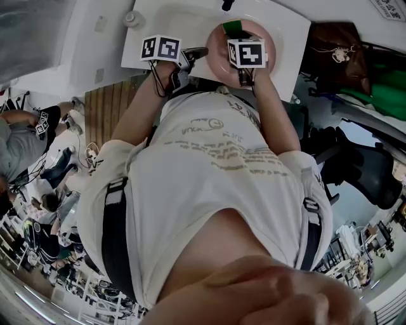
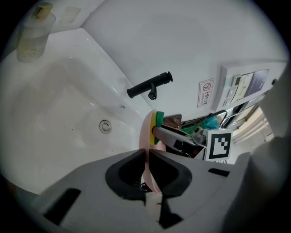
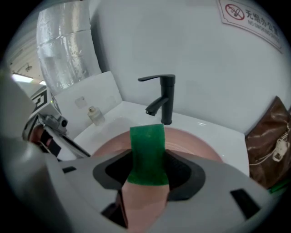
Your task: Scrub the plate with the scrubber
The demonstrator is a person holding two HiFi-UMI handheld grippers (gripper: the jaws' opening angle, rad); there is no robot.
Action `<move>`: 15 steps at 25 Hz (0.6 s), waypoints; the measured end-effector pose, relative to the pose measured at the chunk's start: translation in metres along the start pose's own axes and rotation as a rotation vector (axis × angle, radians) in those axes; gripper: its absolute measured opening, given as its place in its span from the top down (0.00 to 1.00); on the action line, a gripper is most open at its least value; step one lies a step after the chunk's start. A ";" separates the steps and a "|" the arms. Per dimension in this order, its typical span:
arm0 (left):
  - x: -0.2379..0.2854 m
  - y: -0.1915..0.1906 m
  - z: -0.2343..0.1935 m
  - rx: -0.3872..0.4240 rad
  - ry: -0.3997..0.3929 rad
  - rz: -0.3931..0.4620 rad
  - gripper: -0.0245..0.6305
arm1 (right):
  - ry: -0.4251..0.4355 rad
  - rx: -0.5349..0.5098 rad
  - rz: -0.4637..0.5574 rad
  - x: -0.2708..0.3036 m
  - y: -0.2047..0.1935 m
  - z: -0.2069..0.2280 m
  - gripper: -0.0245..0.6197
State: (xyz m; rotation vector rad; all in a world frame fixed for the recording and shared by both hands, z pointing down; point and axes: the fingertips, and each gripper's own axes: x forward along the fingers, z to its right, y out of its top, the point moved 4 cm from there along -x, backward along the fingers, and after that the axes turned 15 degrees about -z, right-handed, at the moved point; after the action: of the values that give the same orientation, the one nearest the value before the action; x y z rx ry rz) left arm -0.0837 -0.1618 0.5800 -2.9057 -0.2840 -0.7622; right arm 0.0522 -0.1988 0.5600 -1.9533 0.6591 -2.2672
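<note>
Plate (image 1: pixel 217 58) sits above the white sink (image 1: pixel 171 19) in the head view, with your left gripper (image 1: pixel 196 54) at its rim and your right gripper (image 1: pixel 236 33) laying the green scrubber (image 1: pixel 232 26) against its face, so scrubbing looks under way. In the left gripper view the jaws are nearly closed, pinching the rim edge-on. In the right gripper view the jaws clamp the scrubber, and the next move should be firm sweeps across the plate while your left braces it.

My head view looks steeply down past the person's chest, and the sink (image 1: pixel 190 16) lies far off at the picture's top edge. My left gripper view sits close over the basin and looks across it, edge-on to the plate (image 2: pixel 148 136), toward the faucet (image 2: pixel 150 86). My right gripper view faces the faucet and back wall, just above the plate. All three views share the sink and plate.
</note>
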 end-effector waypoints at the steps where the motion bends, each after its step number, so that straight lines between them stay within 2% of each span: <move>1: 0.000 0.000 0.000 -0.002 0.001 0.003 0.90 | 0.020 -0.014 -0.002 0.001 0.000 -0.005 0.62; 9: -0.003 0.002 -0.006 -0.010 0.000 0.028 0.90 | 0.189 -0.051 -0.091 0.007 -0.014 -0.036 0.62; 12: -0.003 0.004 -0.004 -0.001 -0.012 0.022 0.90 | 0.190 -0.074 -0.109 0.007 -0.017 -0.037 0.62; 15: 0.001 0.003 -0.001 0.011 -0.026 0.010 0.90 | 0.151 -0.078 -0.121 0.006 -0.017 -0.030 0.62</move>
State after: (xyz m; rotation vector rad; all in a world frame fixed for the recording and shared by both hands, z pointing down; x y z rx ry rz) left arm -0.0828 -0.1650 0.5809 -2.9061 -0.2747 -0.7194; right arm 0.0257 -0.1775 0.5692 -1.9188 0.6708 -2.5180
